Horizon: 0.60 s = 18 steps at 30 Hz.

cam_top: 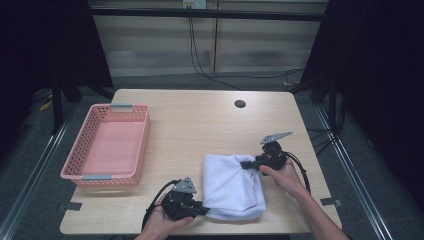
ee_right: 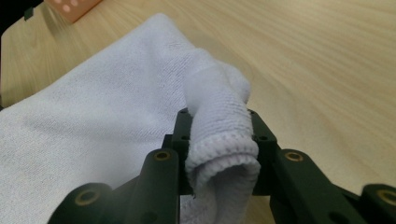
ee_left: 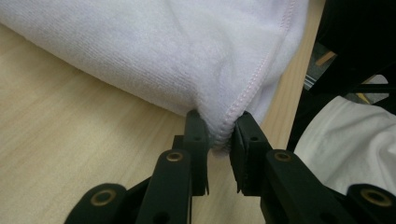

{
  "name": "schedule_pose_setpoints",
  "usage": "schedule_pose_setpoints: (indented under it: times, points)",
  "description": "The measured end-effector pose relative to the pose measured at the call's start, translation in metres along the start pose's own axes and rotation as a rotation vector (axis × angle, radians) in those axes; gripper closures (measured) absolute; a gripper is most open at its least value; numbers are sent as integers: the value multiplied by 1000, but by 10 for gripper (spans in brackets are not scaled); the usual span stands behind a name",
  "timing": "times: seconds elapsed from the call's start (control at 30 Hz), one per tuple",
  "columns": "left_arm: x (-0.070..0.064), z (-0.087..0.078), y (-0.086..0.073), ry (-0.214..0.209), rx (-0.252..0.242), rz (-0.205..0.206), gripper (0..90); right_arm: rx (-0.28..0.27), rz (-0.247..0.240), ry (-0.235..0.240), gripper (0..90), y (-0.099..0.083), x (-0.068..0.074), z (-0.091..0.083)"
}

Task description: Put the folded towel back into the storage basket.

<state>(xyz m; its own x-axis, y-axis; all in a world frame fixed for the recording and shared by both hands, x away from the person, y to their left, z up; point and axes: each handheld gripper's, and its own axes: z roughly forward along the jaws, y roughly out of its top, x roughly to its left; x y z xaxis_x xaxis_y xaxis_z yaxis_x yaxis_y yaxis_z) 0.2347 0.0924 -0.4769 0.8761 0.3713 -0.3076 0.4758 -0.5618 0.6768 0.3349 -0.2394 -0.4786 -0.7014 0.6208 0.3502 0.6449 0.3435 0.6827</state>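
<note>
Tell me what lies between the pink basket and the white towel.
Bare tabletop, by the high view: nothing between the pink basket and the white towel.

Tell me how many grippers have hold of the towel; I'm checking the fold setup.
2. The left gripper pinches the white towel at its near left corner; the right gripper clamps a bunched edge at its far right side.

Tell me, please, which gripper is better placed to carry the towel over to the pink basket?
Probably the left gripper: it grips the towel at the near corner, on the basket side; the right gripper holds the far corner.
</note>
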Motion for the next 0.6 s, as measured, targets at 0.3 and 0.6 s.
schedule_pose_setpoints:
  times: [0.3, 0.6]
  points:
    - [-1, -3, 15, -3, -16, 8, 778, -21, 14, -4, 708, 7, -4, -15]
    - [1, -11, 27, 25, -5, -6, 780, -21, 19, -3, 708, 17, -8, -18]
